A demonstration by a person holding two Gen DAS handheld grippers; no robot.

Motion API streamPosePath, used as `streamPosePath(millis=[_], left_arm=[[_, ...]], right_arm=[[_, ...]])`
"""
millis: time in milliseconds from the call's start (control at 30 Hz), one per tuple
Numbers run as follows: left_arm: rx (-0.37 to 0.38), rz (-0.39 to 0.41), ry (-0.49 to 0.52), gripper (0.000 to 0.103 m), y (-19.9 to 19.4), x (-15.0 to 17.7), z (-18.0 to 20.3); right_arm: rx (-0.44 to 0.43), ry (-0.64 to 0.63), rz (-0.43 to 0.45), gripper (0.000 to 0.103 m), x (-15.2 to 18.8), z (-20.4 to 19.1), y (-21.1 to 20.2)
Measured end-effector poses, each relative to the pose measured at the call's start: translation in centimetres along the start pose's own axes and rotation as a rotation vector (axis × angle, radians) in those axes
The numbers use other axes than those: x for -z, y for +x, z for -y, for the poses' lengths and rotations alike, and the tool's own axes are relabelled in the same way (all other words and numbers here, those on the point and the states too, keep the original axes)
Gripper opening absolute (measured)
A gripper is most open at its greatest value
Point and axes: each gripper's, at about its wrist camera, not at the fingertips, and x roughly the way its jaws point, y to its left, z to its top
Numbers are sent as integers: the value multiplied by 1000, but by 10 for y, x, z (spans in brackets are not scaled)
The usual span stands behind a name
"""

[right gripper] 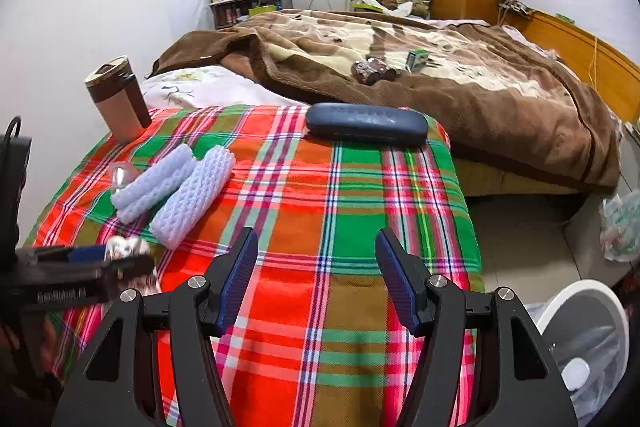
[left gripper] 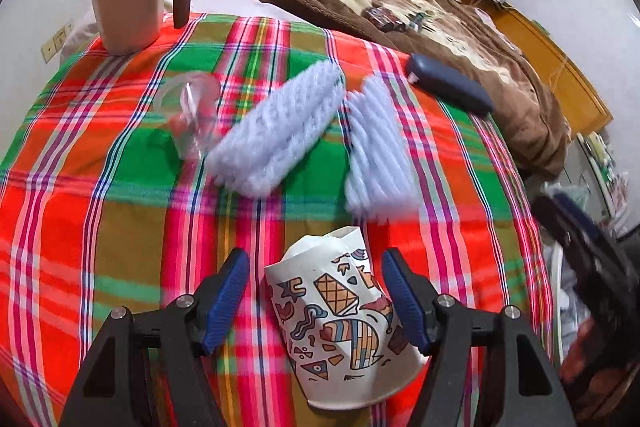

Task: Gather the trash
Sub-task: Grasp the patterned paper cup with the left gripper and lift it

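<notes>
Your left tool [left gripper: 316, 299] straddles the printed paper cup [left gripper: 340, 323], which lies on its side on the plaid cloth [left gripper: 120, 267] at the near edge of the tabletop. The right pad looks to be at or against the cup wall; the left pad stands clear of it, with cloth showing between. So the jaws are released around the cup, not clenched on it. You are probably lined up this way because a crushed cup on its side is easiest to pinch across its body.

Your right tool [right gripper: 316, 283] hangs spread wide over bare cloth with nothing between its pads. It looks parked near the white bin [right gripper: 588, 339] at the tabletop's right side, likely where the trash goes.

The left wrist view alone shows the cup's print and its dented mouth. It also shows the clear plastic cup [left gripper: 192, 115] tipped beside the two foam net sleeves [left gripper: 280, 127]. In the right wrist view the paper cup is nearly hidden behind your left tool. That view alone shows the bin with its liner, the full blue glasses case [right gripper: 366, 125] and the lidded mug [right gripper: 120, 99] standing upright at the far corner.
</notes>
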Motion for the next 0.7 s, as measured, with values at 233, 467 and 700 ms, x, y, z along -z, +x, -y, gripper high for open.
streamPosePath(millis=[233, 467, 700], left_arm=[[28, 8, 27, 54, -22, 23, -15], [63, 51, -16, 48, -42, 33, -37], [81, 78, -62, 48, -57, 39, -52]], right_arm=[[-31, 5, -11, 63, 2, -9, 6], [-44, -11, -12, 63, 2, -17, 8], [-93, -7, -28, 63, 0, -29, 16]])
